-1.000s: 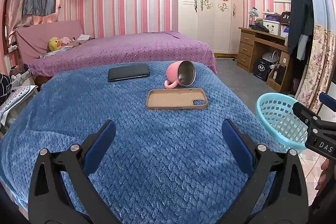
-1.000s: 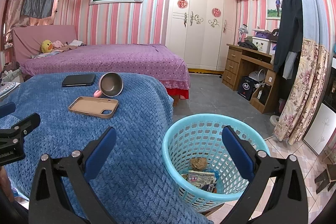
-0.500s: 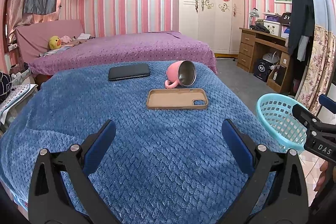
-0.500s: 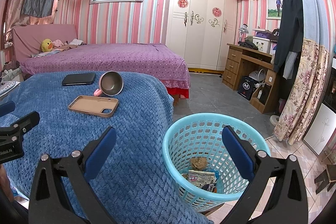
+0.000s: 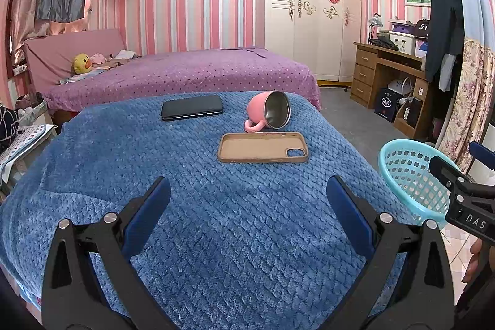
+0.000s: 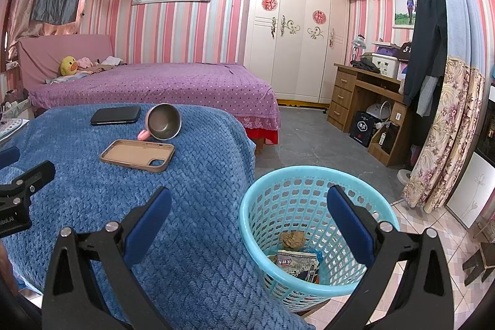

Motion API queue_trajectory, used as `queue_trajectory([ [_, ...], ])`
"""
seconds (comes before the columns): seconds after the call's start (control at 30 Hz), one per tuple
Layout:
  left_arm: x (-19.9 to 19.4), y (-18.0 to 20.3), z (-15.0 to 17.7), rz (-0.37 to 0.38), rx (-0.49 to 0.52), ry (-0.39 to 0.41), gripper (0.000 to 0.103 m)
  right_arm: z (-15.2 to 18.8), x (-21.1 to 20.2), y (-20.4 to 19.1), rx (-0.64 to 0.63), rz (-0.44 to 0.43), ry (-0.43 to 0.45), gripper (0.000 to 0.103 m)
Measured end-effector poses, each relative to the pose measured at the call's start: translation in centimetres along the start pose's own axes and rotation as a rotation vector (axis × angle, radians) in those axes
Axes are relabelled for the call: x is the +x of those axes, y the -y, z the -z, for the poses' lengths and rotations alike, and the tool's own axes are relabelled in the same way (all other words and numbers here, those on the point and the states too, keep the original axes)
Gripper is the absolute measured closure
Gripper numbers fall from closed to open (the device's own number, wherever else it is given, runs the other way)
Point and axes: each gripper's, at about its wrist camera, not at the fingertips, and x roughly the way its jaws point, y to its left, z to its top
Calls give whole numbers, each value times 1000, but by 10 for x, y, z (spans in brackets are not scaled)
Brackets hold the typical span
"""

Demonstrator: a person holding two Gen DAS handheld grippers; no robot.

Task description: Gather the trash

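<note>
Left tongs: spread wide, empty, over blue quilted blanket.
Right tongs: spread wide, empty, above turquoise plastic mesh basket.
Basket contents: crumpled brown paper, printed wrapper.

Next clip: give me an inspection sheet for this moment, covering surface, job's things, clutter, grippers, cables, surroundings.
Surface: blue blanket covers the table; no loose trash seen on it.
Job's things: basket on the floor beside the table, holding a crumpled paper and a printed wrapper.
Clutter: pink mug on its side; tan phone case lying inside-up in front of it; black phone lying flat, apart from both.
Grippers: left gripper open over the blanket, empty; right gripper open above the basket's near rim, empty.
Cables: nothing seen.
Surroundings: purple bed, white wardrobe, wooden desk.
</note>
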Motion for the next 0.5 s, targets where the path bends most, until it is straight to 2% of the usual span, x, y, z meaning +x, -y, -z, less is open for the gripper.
queue_trajectory([
  [0.5, -2, -2, -2, -5, -2, 10, 5, -1, -1, -2, 1, -2, 10, 5],
])
